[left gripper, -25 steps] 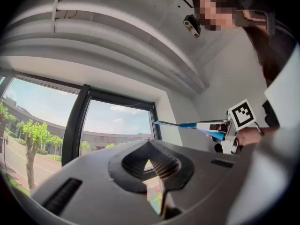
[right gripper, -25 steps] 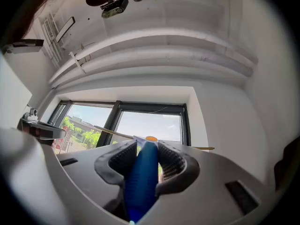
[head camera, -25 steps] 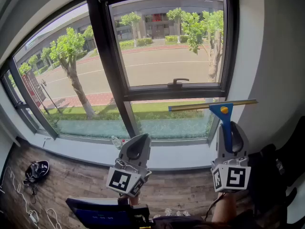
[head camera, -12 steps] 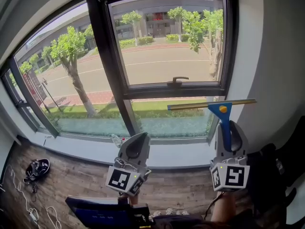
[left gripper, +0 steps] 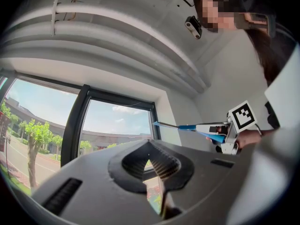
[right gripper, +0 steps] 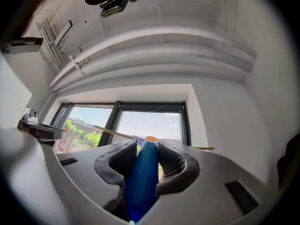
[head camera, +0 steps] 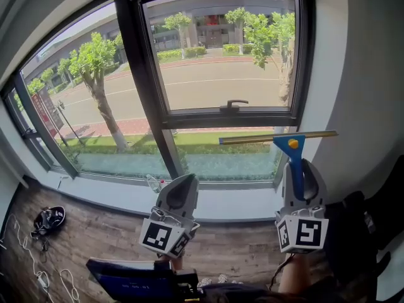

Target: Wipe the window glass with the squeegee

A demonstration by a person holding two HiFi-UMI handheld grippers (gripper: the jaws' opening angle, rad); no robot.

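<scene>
Black-framed window (head camera: 144, 81) spans 10 to 1 o'clock, handle (head camera: 233, 105) on the right sash's mid rail. Hard daylight, street and trees outside. White sill (head camera: 120, 194) below. White wall (head camera: 372, 74) at 3. Wood-look floor (head camera: 107, 238) at 7, with a dark shoe (head camera: 48, 221), probably.

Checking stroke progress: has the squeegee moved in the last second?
No, not noticeably. The squeegee holds its blade just under the window's crossbar, right of and below the window handle, as before.
</scene>
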